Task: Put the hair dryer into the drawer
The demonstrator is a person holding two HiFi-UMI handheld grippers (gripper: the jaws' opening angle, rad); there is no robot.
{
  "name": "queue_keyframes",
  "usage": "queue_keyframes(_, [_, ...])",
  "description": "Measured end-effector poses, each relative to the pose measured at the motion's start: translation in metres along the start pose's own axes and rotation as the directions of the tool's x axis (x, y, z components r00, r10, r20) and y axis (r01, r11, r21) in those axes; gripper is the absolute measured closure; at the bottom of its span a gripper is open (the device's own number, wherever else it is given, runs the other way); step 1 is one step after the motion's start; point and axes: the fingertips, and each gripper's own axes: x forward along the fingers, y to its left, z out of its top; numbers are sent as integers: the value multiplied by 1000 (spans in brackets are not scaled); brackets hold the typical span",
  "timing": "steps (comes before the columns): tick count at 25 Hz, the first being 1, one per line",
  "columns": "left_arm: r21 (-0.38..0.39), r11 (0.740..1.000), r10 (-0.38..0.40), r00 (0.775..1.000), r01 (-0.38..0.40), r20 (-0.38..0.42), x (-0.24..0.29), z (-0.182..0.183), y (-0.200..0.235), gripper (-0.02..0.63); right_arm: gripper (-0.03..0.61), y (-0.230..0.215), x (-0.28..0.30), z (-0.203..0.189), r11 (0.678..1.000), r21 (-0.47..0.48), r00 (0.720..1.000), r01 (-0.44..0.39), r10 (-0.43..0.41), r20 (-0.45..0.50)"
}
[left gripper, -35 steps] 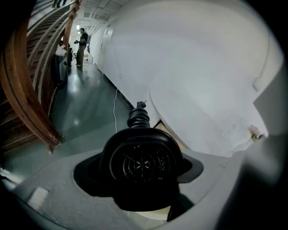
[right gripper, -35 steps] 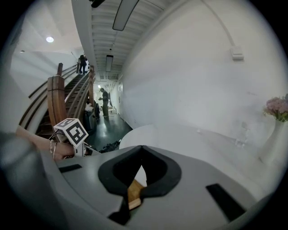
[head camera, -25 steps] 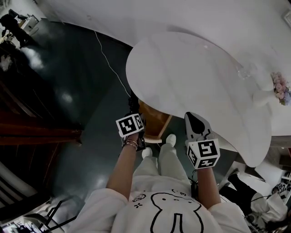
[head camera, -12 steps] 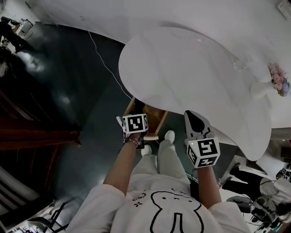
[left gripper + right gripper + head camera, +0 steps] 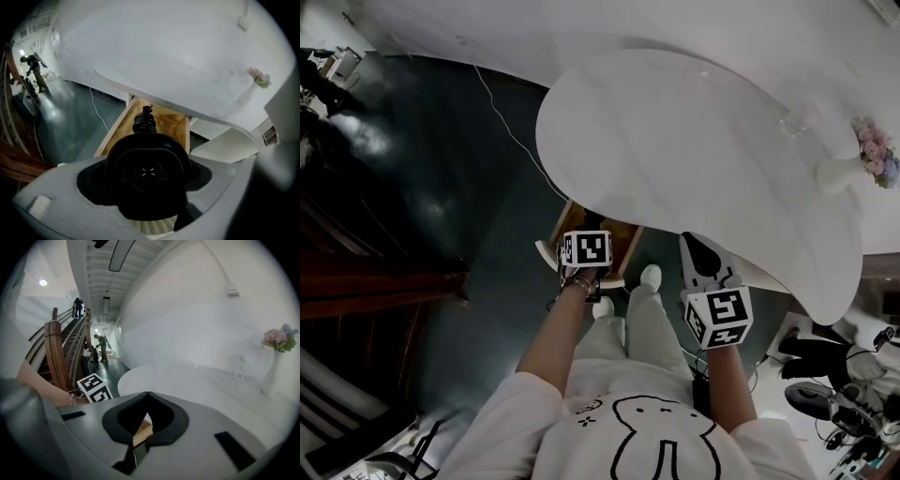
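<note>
I'm looking down past the person's shirt at the left gripper point(image 5: 585, 251), which is hanging over the open wooden drawer point(image 5: 114, 132) that is sticking out from under the round white table point(image 5: 675, 141). In the left gripper view its claw is standing spread wide and pinching the black hair dryer point(image 5: 146, 171) by its bulky body. The ribbed cord end is pointing away from the camera and down towards the drawer's bare wooden bottom. The hair dryer is sitting in that grip above the drawer, not yet lying in it, and I can't tell whether the cord end is touching the wood. From the head view the marker cube is covering most of the dryer.

The right gripper point(image 5: 703, 255) is hovering to the right of the drawer, just beside the table's near edge, with its claw pressed together, tips meeting and nothing between them. Through the small gap under its pads I'm catching a sliver of the drawer's wooden corner.

On the far right of the table a white vase point(image 5: 836, 175) of pale flowers is standing upright, with a clear glass point(image 5: 792, 120) near it. A thin white cable point(image 5: 512, 128) is trailing across the dark floor point(image 5: 450, 197)
</note>
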Motion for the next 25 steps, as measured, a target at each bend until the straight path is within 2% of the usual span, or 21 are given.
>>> queue_keyframes(7, [188,982,37,998,-27,-51,19,-2,-1,258,577,1,5,-9,1000,26,1000,-1,2,-11])
queue_keyframes(12, [260,965,44,996,-21,-81,34,-3,-1,258,577,10,13,-13,999,30,1000,-21,21,-19])
queue_keyframes(19, [375,927,61,991,-11,-120,55,-6,-4,258,577,22,26,-13,997,-12,997,-73,72,-23])
queue_keyframes(25, [428,904,76,991,-23,-108,67,-7,-5,258,577,25,32,-25,997,18,996,-78,79,-35])
